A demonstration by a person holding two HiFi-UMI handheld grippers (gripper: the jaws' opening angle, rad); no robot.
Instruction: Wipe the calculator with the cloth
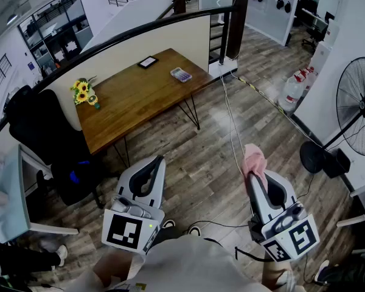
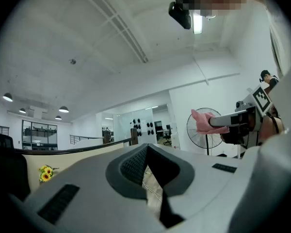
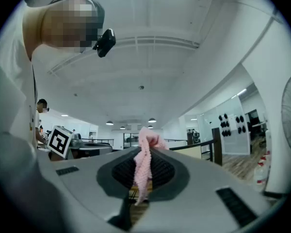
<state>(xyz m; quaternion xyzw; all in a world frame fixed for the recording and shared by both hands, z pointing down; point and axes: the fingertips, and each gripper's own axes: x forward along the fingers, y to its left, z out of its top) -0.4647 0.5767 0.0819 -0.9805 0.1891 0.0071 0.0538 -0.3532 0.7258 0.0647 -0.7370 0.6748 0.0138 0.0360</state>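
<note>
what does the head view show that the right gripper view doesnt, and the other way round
Only the head view: the calculator and sunflowers on the wooden table. Only the right gripper view: the ceiling lights and the head camera. Both: the pink cloth pinched in the right claw.

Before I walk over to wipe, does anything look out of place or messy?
Nothing looks spilled or broken. Only the loose cables stand out: they trail across the floor from near the table corner toward you, a possible trip hazard. The calculator lies flat on the table.
</note>
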